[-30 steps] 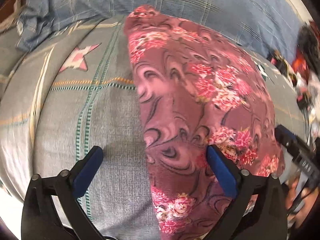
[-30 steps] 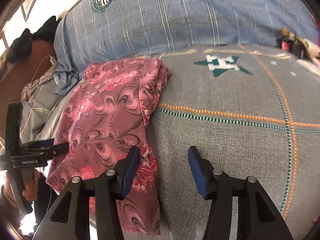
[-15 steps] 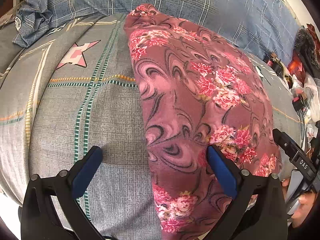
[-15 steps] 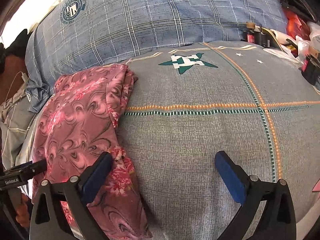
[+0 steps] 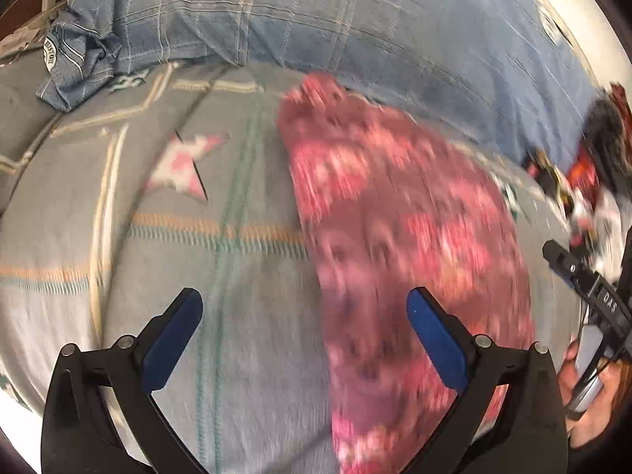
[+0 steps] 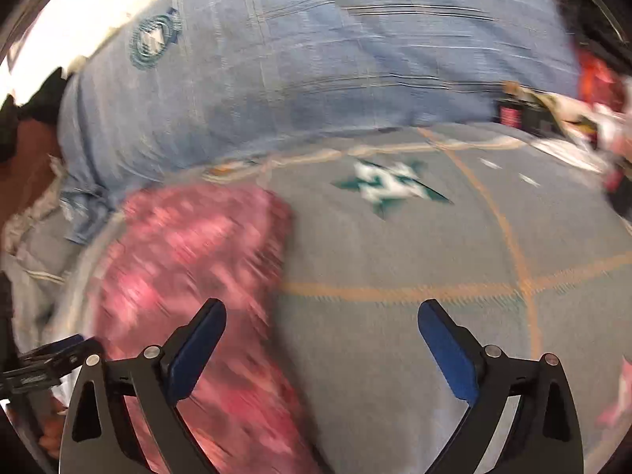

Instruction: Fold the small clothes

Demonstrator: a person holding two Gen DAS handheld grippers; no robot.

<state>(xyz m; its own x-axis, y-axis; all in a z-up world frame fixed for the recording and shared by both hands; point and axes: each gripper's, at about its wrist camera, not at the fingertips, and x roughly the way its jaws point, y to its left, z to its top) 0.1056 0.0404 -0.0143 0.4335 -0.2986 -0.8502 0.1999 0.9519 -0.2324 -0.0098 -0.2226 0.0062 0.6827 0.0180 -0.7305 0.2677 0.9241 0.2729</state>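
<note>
A pink floral garment [image 5: 399, 245] lies folded in a long strip on the grey patterned bedsheet [image 5: 158, 276]; both views are motion-blurred. My left gripper [image 5: 304, 324] is open and empty, held above the garment's left edge near its close end. In the right wrist view the garment [image 6: 189, 276] lies at the left. My right gripper [image 6: 322, 339] is open wide and empty, above the garment's right edge and the bare sheet [image 6: 395, 256]. The right gripper also shows at the right edge of the left wrist view [image 5: 588, 288].
A blue checked pillow [image 5: 355, 27] runs along the back of the bed, also in the right wrist view [image 6: 316, 59]. Small cluttered items [image 6: 553, 118] lie at the far right. A pink star [image 5: 181, 166] and a green star [image 6: 391, 185] mark the sheet.
Both grippers have pulled back and up from the garment, and both views are now blurred. The right gripper opened wide during the last second. The left gripper stayed open.
</note>
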